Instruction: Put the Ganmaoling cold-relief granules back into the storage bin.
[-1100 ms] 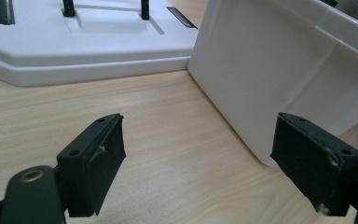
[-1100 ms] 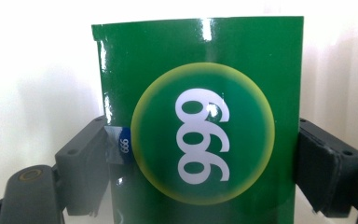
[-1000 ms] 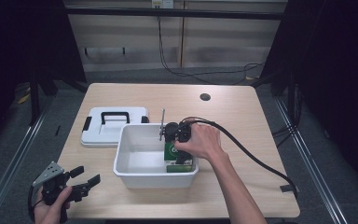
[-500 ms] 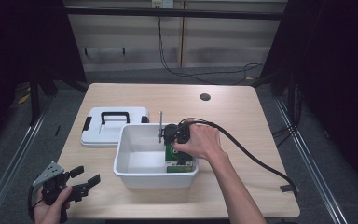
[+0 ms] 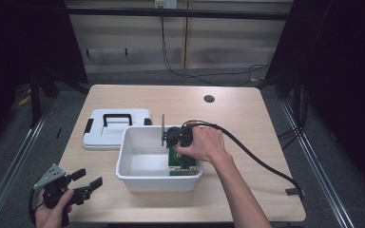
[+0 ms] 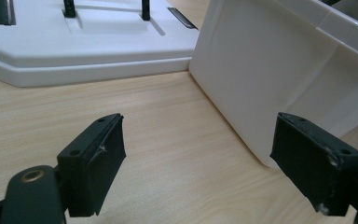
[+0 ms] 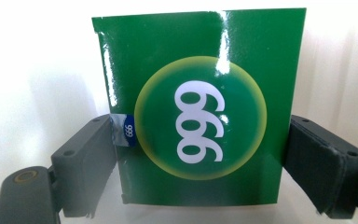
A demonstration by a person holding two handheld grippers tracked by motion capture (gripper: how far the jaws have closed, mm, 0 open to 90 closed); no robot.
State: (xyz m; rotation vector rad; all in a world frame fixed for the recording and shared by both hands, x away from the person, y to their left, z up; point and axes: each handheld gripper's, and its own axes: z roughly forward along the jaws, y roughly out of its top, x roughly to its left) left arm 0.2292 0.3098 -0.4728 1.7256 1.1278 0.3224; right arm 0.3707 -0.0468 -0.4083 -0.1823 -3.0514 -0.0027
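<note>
A green box [image 7: 200,93] with "999" in a yellow-green circle stands upright against the inner wall of the white bin [image 5: 157,183]. My right gripper [image 7: 198,172] is shut on it, one jaw pressed to each side edge. From the high view, the right gripper [image 5: 183,156] reaches down into the bin's right end, where the green box [image 5: 183,168] shows under the hand. My left gripper [image 5: 91,178] is open off the table's front-left corner. Between the jaws of the left gripper [image 6: 198,158] is bare wood, with the bin [image 6: 270,70] just ahead on the right.
A white lid [image 5: 116,128] with a black handle lies flat behind and left of the bin; the lid [image 6: 88,46] is at the upper left of the left gripper view. A black cable [image 5: 256,161] trails right across the table. A round hole [image 5: 209,99] marks the far side.
Hardly anything differs: the right hand and gripper stay in the bin with the green box, and the left gripper holds its place at the front left.
</note>
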